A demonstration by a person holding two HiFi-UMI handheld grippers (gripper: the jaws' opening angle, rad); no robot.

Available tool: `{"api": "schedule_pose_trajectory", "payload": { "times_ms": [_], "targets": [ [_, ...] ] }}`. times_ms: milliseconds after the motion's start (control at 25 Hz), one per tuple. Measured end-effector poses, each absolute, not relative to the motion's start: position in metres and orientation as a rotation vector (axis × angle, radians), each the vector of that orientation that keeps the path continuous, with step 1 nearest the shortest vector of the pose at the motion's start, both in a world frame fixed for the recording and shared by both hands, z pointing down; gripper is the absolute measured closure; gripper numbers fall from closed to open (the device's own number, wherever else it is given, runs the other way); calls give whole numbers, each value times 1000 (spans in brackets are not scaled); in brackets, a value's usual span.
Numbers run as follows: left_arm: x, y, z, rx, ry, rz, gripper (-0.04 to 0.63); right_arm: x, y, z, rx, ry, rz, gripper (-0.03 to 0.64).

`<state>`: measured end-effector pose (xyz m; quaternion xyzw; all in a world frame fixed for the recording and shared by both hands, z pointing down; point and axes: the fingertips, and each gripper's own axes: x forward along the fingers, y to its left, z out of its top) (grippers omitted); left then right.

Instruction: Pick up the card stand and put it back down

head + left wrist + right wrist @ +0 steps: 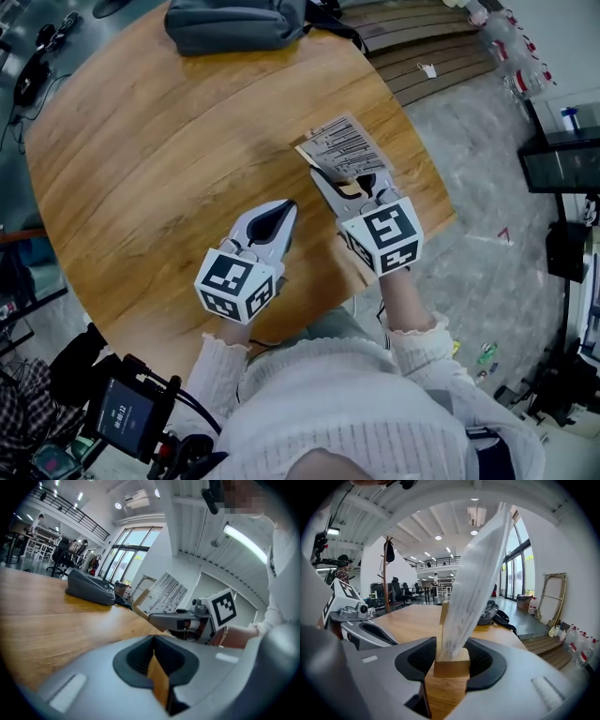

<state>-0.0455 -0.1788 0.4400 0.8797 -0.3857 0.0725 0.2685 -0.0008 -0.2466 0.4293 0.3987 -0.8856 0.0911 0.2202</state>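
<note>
round wooden table (141,169) filled the head view, with a grey bag (234,23) at its top edge. the card stand (342,148) sat right of centre, near the table's right edge, a printed card rising from a small wooden block (451,665). the card leaned toward the upper right in the right gripper view. right gripper (361,185) was pinching that block, with a pad touching each side. couldn't tell if the block rested on the table or was just off it. left gripper (277,217) was just lower left of the right one, over bare wood. its jaws were pressed nearly together with only a thin slit showing tabletop, and nothing was in them. in the left gripper view the card stand and right gripper were at centre right and the bag at the left. a person's white knit sleeves (412,347) were at the bottom of the head view.
</note>
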Motion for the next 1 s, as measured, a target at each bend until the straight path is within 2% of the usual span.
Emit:
{"api": "schedule_pose_trajectory", "payload": {
  "times_ms": [1000],
  "targets": [
    [-32, -180, 452, 2284, -995, 246, 588, -1, -248, 499, 990, -2276, 334, 433]
  ]
}}
